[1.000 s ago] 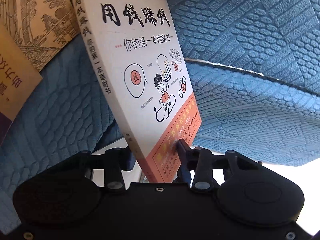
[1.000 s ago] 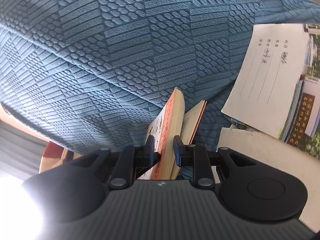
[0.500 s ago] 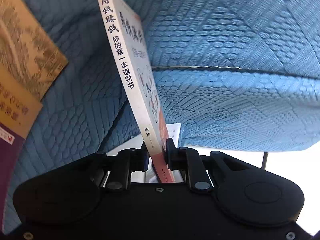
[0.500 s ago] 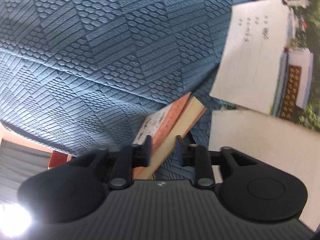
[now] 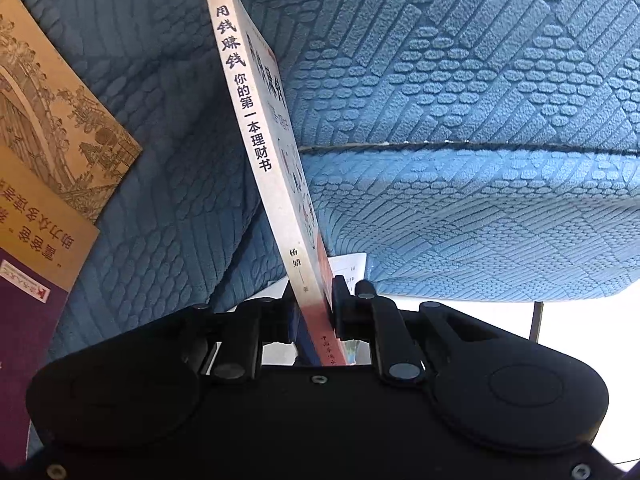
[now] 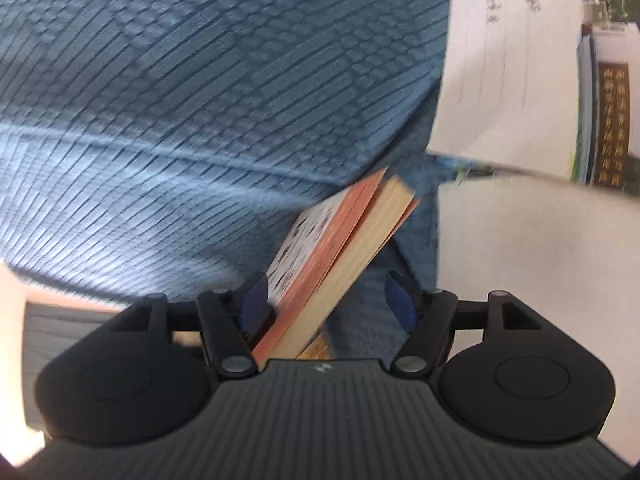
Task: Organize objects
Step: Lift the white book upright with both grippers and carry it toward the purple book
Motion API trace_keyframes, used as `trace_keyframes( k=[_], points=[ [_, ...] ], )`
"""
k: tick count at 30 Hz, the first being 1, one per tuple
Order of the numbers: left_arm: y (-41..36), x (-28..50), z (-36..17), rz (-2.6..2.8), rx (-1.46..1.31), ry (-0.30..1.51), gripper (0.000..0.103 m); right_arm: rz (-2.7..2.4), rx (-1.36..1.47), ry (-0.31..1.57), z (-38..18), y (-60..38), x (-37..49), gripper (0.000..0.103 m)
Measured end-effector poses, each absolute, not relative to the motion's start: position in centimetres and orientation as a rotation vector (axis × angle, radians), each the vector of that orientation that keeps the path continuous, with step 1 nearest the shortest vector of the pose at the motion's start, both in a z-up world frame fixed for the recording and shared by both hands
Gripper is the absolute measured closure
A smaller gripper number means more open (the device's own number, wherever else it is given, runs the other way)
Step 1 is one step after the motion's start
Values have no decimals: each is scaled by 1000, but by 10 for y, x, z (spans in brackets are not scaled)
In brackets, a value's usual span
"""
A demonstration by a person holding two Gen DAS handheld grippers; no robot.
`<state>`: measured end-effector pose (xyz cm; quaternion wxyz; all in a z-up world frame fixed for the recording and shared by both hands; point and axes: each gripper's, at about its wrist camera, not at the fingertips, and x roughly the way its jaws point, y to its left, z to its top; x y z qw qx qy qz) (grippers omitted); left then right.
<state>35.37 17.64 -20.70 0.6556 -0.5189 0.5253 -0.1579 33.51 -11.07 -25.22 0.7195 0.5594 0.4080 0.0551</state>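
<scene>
Fingers of my left gripper (image 5: pixel 314 312) pinch the bottom of the white paperback book with black spine lettering and an orange cover band (image 5: pixel 256 152), holding it upright on edge. My right gripper (image 6: pixel 328 304) is opening: the book (image 6: pixel 340 248) sits between its spread fingers, touching only the left blue pad (image 6: pixel 254 300). Behind the book lies the blue quilted sofa cushion (image 5: pixel 460 120); to its left, tan and purple books (image 5: pixel 52 184). I judge the handover nearly done; placing remains.
</scene>
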Motion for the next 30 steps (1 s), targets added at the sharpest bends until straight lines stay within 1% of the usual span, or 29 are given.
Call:
trace_keyframes(
  k=[5, 8, 11, 13, 17, 20, 23, 25, 30],
  points=[
    [189, 352, -203, -343, -1177, 1176, 89, 100, 1267, 896, -259, -120, 351, 35],
    [197, 352, -200, -333, -1182, 1169, 89, 105, 1246, 902, -262, -120, 363, 37],
    [204, 352, -197, -321, -1178, 1157, 89, 120, 1239, 925, -267, -116, 371, 47],
    [210, 352, -196, -318, -1184, 1154, 89, 143, 1219, 953, -268, -110, 374, 56],
    [222, 349, -194, -297, -1166, 1141, 89, 210, 1194, 999, -271, -94, 378, 61],
    [229, 348, -194, -282, -1159, 1140, 88, 229, 1202, 983, -267, -91, 377, 71],
    [236, 349, -190, -286, -1127, 1142, 88, 255, 1194, 968, -257, -87, 375, 76],
    [240, 350, -183, -295, -1101, 1129, 87, 274, 1175, 946, -248, -80, 375, 78],
    [251, 346, -165, -308, -1048, 1102, 87, 341, 1115, 909, -226, -68, 364, 78]
  ],
)
